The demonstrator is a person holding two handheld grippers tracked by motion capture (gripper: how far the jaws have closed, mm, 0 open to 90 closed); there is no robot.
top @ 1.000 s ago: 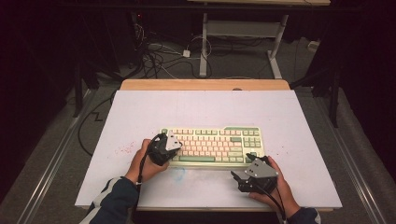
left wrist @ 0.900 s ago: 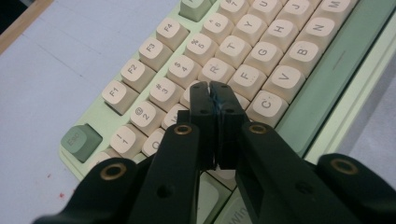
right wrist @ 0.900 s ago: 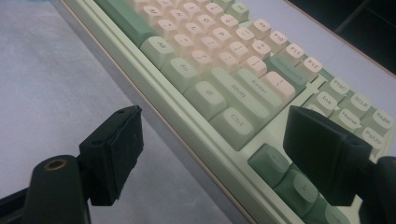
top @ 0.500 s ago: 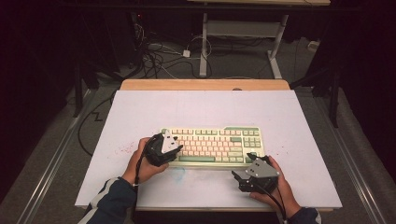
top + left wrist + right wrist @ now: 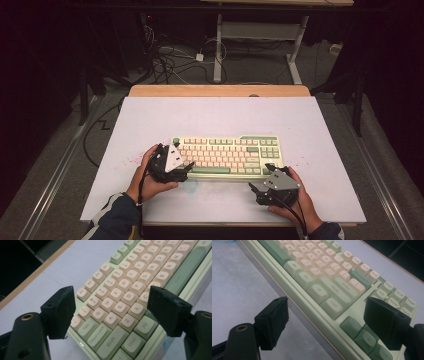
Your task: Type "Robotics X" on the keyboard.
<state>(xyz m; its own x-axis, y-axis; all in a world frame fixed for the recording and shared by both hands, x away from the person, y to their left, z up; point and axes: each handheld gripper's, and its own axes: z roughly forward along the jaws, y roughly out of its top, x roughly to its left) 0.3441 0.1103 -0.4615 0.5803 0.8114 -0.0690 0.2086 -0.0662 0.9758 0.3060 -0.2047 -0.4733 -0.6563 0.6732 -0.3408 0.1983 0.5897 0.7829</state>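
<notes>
high view: keyboard [image 5: 227, 156] lies flat on the white table [image 5: 210, 115], near your edge. Your left claw [image 5: 186, 169] is at its left end, your right claw [image 5: 260, 189] at its front right corner.
left gripper view: your left claw [image 5: 110, 308] has just been opening, jaws now wide apart over the Tab–Alt keys of the keyboard [image 5: 130, 295], gripping nothing.
right gripper view: your right claw [image 5: 324, 320] stands apart, straddling the front edge of the keyboard [image 5: 329, 282] by Ctrl and the arrow keys, nothing clamped.

Keyboard [image 5: 227, 156]: pale green case, cream + green keys; table [image 5: 150, 120] white; tools black.
</notes>
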